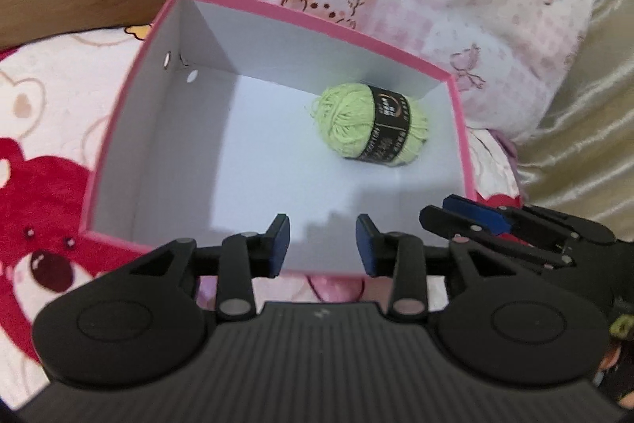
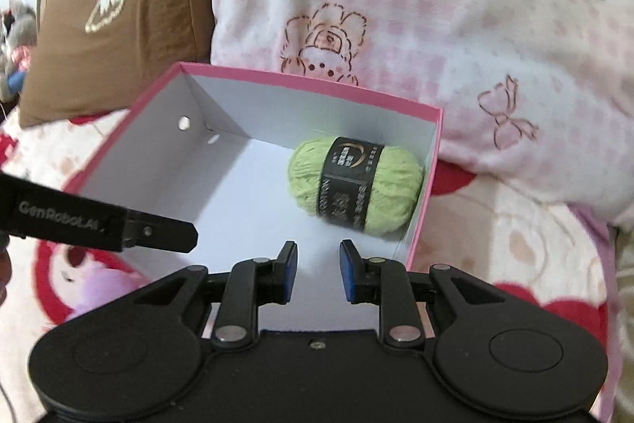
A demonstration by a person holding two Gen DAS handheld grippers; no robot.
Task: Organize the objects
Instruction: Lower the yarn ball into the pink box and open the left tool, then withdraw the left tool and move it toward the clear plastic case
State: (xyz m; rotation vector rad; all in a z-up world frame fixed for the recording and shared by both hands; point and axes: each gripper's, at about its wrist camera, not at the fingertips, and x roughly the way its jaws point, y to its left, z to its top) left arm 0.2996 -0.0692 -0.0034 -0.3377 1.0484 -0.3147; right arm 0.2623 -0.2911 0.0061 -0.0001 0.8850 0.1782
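Note:
A light green yarn ball point(image 1: 370, 125) with a black label lies inside an open pink box point(image 1: 130, 106) with a white interior, near its far right corner. It also shows in the right wrist view point(image 2: 354, 183), in the same box point(image 2: 313, 78). My left gripper point(image 1: 323, 244) is open and empty, over the box's near edge. My right gripper point(image 2: 316, 270) is open and empty, also over the near edge. The right gripper's fingers point(image 1: 475, 219) show at the right of the left wrist view. The left gripper's finger point(image 2: 162, 234) shows at the left of the right wrist view.
The box sits on a bed sheet point(image 1: 39, 185) printed with red bears. A pink checked blanket point(image 2: 436, 6) is bunched up behind the box. A brown pillow point(image 2: 119, 18) lies at the back left. A pale satin cloth point(image 1: 594, 106) is at the right.

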